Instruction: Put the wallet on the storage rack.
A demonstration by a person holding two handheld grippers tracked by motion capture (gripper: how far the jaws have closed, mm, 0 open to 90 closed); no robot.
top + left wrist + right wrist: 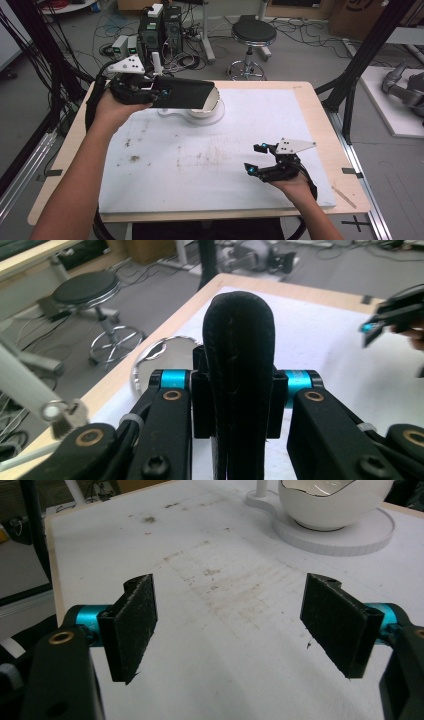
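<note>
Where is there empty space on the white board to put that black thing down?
The middle of the white board is bare though stained, between the white bowl stand at the back and the right gripper near the front. The left front corner is free too. The back is crowded: the left gripper holds the black pouch there.

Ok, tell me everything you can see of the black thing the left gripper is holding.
The black case looks like a soft, dark fabric or felt pouch, long and flattish with a rounded, stitched edge facing the left gripper's camera. The left gripper is clamped on one end, holding it roughly level above the table's far left part. Its far end is open, showing a pale lining, and hangs over the white bowl-shaped object on its round base. Whether they touch is unclear.
</note>
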